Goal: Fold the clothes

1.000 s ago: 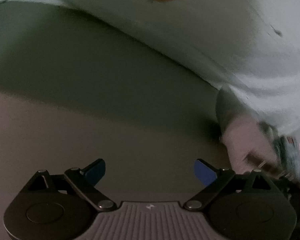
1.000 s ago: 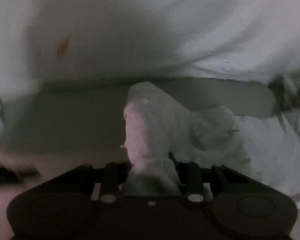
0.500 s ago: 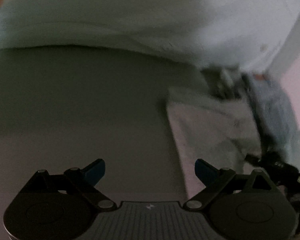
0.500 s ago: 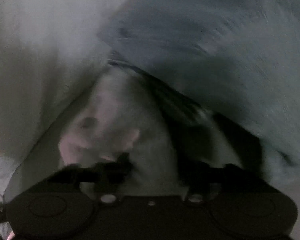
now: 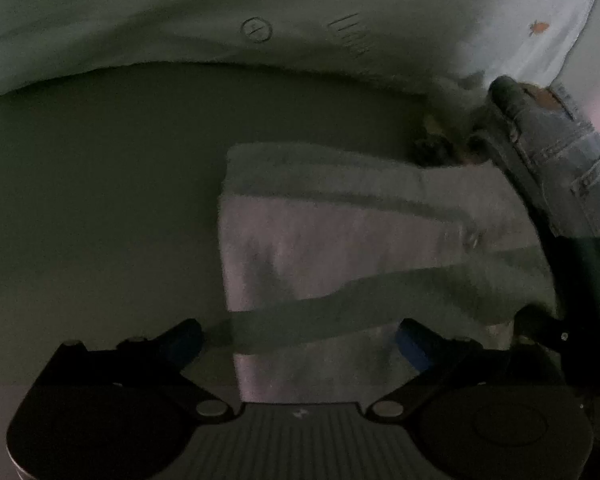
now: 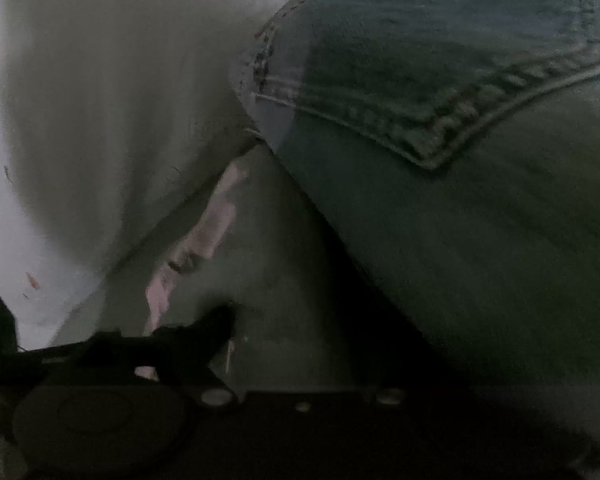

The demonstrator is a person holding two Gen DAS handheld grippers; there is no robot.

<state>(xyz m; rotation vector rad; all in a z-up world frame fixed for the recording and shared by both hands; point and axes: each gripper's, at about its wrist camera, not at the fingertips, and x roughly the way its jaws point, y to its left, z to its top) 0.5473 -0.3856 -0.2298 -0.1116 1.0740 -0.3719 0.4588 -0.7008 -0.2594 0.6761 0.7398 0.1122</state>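
A pale folded garment [image 5: 340,248] lies flat on a dark surface [image 5: 100,200]. My left gripper [image 5: 300,338] hovers over its near edge. Its blue-padded jaws are opening wide and nothing is pressed between them. Blue jeans [image 5: 556,160] lie bunched against the garment's right end. In the right wrist view the same pale garment [image 6: 260,264] lies below my right gripper [image 6: 308,332], close under the jeans [image 6: 460,120]. The right jaws are opening; one dark finger [image 6: 220,320] has swung clear of the cloth, and the other is lost in shadow.
White bedding with small orange prints [image 5: 180,12] borders the dark surface at the back and fills the left of the right wrist view [image 6: 100,120]. The scene is dim. Bare dark surface stretches left of the folded garment.
The right gripper, earlier shut on the pale garment, has spread its jaws and the cloth now lies below it. Both grippers swept sideways; the folded garment has come under the left gripper.
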